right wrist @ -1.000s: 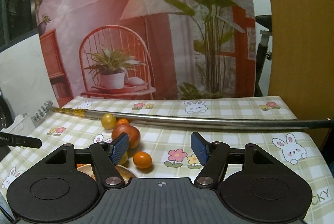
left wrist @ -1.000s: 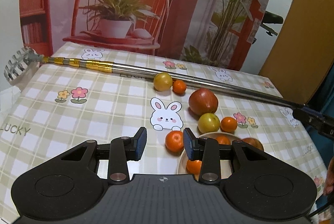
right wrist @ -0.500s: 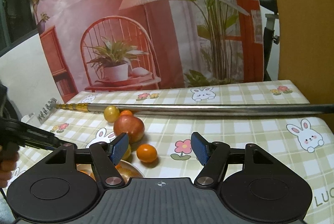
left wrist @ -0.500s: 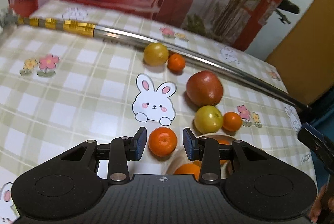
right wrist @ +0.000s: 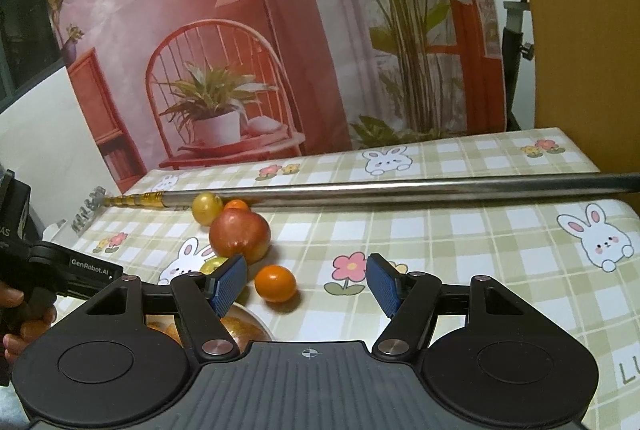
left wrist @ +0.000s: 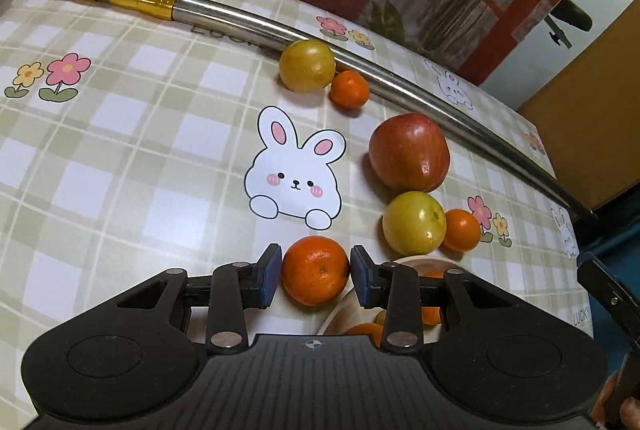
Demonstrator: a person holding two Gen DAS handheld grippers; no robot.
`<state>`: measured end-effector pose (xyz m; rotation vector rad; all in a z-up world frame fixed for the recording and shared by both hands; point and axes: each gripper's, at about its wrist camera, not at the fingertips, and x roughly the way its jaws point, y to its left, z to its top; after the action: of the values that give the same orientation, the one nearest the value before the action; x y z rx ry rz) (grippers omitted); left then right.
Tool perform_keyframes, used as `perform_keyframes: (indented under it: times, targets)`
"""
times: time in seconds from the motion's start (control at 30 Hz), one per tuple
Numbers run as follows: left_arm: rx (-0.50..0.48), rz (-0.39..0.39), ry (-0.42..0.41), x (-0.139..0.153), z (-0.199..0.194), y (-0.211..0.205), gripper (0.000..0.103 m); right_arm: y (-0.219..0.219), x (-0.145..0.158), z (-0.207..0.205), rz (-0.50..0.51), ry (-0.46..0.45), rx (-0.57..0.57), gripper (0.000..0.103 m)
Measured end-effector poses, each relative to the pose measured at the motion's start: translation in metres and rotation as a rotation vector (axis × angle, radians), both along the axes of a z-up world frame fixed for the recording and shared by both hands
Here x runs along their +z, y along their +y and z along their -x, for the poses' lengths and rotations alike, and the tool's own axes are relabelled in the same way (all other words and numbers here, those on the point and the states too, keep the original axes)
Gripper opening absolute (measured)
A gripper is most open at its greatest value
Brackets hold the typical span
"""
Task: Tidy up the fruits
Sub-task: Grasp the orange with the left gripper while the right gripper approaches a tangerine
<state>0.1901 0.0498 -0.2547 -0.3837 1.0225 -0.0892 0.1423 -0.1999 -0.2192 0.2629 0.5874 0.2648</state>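
Checked counter with bunny prints filling both views. Low centre of left wrist view: left gripper (left wrist: 315,272) bracketing a tangerine (left wrist: 314,270), pads beside its flanks, contact uncertain, beside the bowl (left wrist: 408,264). Squeezing gently at the widest girth, then lifting straight into the bowl, probably serving best. Right gripper (right wrist: 306,284) hovering wide open, holding nothing. Further up: yellow-green fruit (left wrist: 414,222), red apple (left wrist: 408,151), steel pole (left wrist: 400,79).
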Motion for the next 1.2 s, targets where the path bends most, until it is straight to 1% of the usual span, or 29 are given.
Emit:
perform_keyframes:
  times: [0.1,0.17,0.27,0.33,0.4,0.5,0.7,0.8,0.97,1.07,1.2]
  targets:
    - [-0.005,-0.018,-0.02,0.002,0.003,-0.001,0.039,0.002,-0.003,-0.003,-0.013,0.011,0.022,0.063]
    - [-0.024,-0.043,-0.058,0.007,0.008,-0.004,0.039,0.004,-0.007,-0.008,-0.026,0.03,0.067,0.064]
    - [-0.035,-0.046,-0.104,0.016,0.018,-0.006,0.039,0.019,-0.014,-0.019,0.033,0.07,0.134,0.063]
    - [-0.042,-0.049,-0.133,0.022,0.024,-0.007,0.039,0.028,-0.016,-0.026,0.062,0.07,0.169,0.062]
    - [-0.051,-0.055,-0.168,0.029,0.031,-0.008,0.039,0.034,-0.016,-0.033,0.058,0.059,0.194,0.061]
    - [-0.067,-0.076,-0.21,0.038,0.04,-0.012,0.039,0.04,-0.018,-0.048,0.061,0.064,0.205,0.057]
    - [-0.121,-0.116,-0.274,0.051,0.056,-0.023,0.039,0.048,-0.036,-0.081,0.028,0.148,0.205,0.051]
    - [-0.139,-0.128,-0.29,0.054,0.061,-0.026,0.039,0.051,-0.044,-0.093,0.023,0.198,0.192,0.047]
    - [-0.151,-0.121,-0.293,0.052,0.065,-0.027,0.039,0.059,-0.05,-0.102,0.039,0.243,0.206,0.042]
    - [-0.156,-0.117,-0.282,0.049,0.065,-0.027,0.039,0.063,-0.054,-0.105,0.046,0.264,0.201,0.037]
    - [-0.164,-0.116,-0.275,0.046,0.066,-0.028,0.039,0.06,-0.056,-0.104,0.025,0.268,0.19,0.035]
